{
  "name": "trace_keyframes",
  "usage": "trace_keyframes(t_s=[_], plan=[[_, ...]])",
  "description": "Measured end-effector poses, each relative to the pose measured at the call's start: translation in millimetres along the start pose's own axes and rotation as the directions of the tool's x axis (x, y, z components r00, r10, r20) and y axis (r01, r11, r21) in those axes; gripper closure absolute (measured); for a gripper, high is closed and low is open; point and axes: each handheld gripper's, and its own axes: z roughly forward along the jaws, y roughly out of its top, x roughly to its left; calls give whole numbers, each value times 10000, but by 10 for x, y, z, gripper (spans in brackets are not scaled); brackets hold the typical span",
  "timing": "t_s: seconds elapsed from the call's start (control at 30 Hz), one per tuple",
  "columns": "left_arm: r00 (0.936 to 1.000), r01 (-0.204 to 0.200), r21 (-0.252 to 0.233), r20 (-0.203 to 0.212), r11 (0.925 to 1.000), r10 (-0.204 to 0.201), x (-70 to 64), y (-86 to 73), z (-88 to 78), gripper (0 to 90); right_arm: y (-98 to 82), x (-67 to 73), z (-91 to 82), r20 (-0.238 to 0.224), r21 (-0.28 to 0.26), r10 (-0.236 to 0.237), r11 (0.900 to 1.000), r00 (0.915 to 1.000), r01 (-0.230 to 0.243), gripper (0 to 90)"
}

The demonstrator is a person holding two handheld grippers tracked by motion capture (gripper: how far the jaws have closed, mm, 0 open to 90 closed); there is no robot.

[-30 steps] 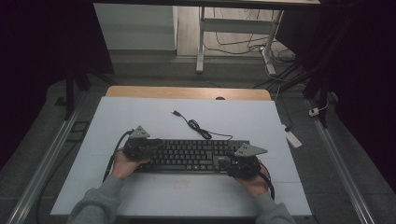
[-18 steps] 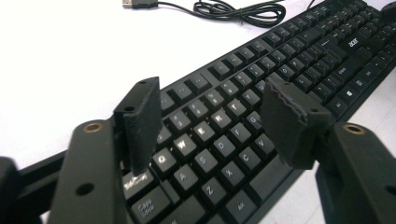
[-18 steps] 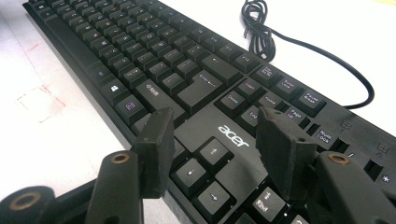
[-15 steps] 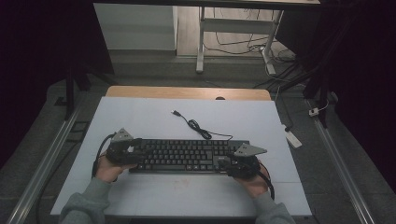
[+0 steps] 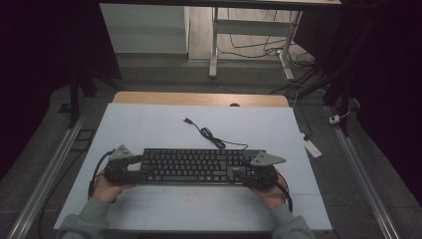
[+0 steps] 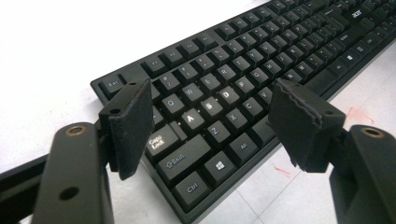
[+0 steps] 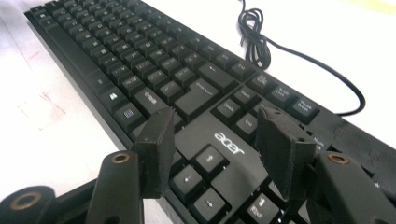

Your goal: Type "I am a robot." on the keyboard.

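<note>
A black keyboard (image 5: 196, 167) lies flat near the front of the white table (image 5: 149, 129), its cable (image 5: 209, 135) curling away behind it. The left tongs (image 6: 210, 126) are spread wide at the Caps Lock end, gripping nothing; the right tongs (image 7: 212, 149) stand about half open over the arrow keys, also with nothing between them. With 2 ends to manage, I'd worry about an uneven lift: if 1 side closes on loose keycaps instead of the frame, the board could tilt, slip, or drag its cable across the table.
</note>
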Motion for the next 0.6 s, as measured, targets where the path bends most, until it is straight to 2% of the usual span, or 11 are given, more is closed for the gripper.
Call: trace_keyframes(t_s=[0.13, 0.23, 0.37, 0.4, 0.5, 0.6], plan=[[10000, -46, 40, 11, 10000, 46, -7, -1, 15, 309, 61, 22, 0, -65, -156, -106, 9998, 9999, 105, 488], [10000, -87, 107, 16, 9999, 87, -7, -4, 29, 307, 127, 51, 19, -279, -296, -159, 9994, 9995, 151, 539], [10000, -83, 136, 7, 9999, 83, -6, -9, 35, 306, 209, 107, 79, -695, -288, -323, 9991, 9971, 303, 675], [10000, -86, 142, 5, 9999, 85, -6, -10, 38, 305, 234, 136, 111, -915, -272, -380, 9990, 9951, 357, 719], [10000, -79, 151, 17, 9999, 79, -9, -11, 41, 305, 297, 198, 188, -1336, 25, -594, 9982, 9893, 603, 849], [10000, -73, 162, 6, 9998, 73, -6, -13, 44, 304, 348, 254, 285, -1554, 217, -696, 9970, 9854, 739, 895]])
